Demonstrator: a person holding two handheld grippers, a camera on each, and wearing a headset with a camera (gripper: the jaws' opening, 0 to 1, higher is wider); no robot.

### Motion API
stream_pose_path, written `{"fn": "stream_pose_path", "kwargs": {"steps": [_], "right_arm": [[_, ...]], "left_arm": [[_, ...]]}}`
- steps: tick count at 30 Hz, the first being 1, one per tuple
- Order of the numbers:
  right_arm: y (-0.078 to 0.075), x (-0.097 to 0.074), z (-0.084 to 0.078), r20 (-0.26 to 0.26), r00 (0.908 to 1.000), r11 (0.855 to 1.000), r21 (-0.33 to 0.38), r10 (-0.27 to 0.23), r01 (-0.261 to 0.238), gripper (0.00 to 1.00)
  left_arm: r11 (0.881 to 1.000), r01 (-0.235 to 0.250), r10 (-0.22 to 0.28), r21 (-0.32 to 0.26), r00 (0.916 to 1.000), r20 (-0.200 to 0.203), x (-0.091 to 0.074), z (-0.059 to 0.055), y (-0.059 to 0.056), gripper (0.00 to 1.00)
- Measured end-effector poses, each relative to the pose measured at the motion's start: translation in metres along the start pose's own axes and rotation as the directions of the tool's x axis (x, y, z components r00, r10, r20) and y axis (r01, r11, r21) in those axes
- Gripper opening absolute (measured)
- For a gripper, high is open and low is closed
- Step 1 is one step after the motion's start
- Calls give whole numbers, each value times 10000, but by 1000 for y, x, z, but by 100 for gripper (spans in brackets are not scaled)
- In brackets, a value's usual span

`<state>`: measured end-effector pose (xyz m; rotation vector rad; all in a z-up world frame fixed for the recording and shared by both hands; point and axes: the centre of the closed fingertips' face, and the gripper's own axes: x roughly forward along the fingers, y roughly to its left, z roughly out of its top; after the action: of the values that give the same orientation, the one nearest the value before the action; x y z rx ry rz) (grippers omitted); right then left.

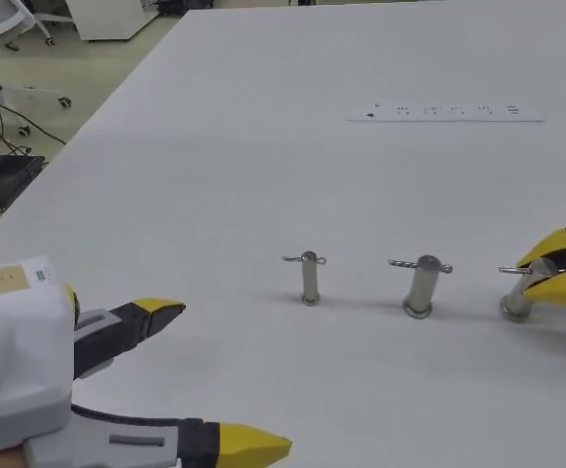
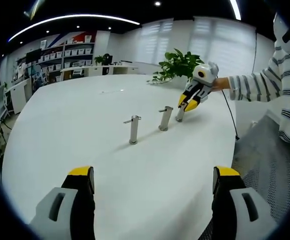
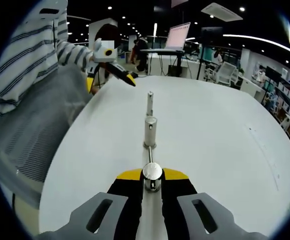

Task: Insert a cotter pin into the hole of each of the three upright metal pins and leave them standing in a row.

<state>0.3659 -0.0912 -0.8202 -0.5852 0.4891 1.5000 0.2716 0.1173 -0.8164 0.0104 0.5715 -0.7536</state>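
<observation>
Three metal pins (image 1: 309,281) stood upright in a row on white table (image 1: 263,175), cotter pin (image 1: 419,265) passed through each, rightmost pinched by right gripper (image 1: 555,268), left gripper (image 1: 232,378) held spread, striped sleeve (image 2: 249,82) seen from left gripper view.

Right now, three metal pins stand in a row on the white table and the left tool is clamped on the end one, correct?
No, wrong side. Three metal pins stand in a row on the white table, and the right tool is clamped on the end pin, as the right gripper view shows. The left tool is open, apart from them.
</observation>
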Motion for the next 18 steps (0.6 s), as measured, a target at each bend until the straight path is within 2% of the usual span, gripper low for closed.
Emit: {"fn": "stream_pose_path", "kwargs": {"steps": [8,13,16,18], "right_arm": [[-3,0,-3,-45,10000,10000,59,76,-76,14],[-4,1,-3,6,9999,9998,174,103,-103,14],[-5,1,-3,37,10000,9995,297,84,-85,14],[-5,1,-3,64,9999,9993,352,89,-91,14]], "left_arm": [[9996,-136,138,-236,9999,99,-4,5,3,99],[9994,-184,186,-287,9998,48,-6,3,2,99],[9983,-227,239,-531,9995,213,-7,4,2,99],[9988,-268,273,-412,9995,138,-8,3,1,99]]}}
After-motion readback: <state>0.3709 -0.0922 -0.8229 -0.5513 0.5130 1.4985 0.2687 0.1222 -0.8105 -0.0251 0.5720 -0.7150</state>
